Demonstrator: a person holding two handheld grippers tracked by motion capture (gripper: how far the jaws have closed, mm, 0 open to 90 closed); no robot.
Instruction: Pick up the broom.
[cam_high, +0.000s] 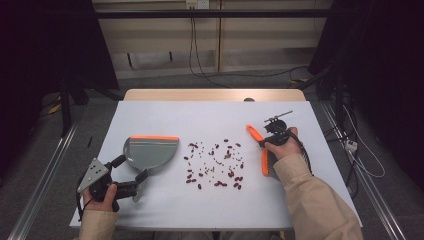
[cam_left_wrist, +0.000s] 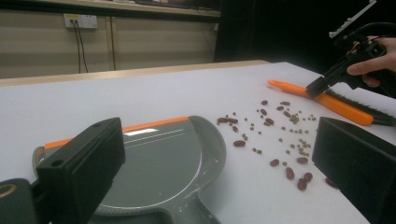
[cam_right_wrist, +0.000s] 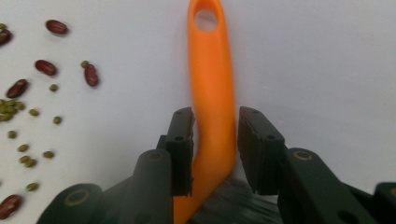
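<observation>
My right gripper straddles the light, stiff, slick orange brush handle, jaws not quite closed; left gripper gapes at the dustpan.

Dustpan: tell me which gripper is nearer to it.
Left. The left gripper sits open at the dustpan handle; the right gripper is across the scattered beans, straddling the brush handle.

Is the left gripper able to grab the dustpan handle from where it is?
Probably yes: the left gripper hangs open right at the dustpan handle, with nothing between them.
</observation>
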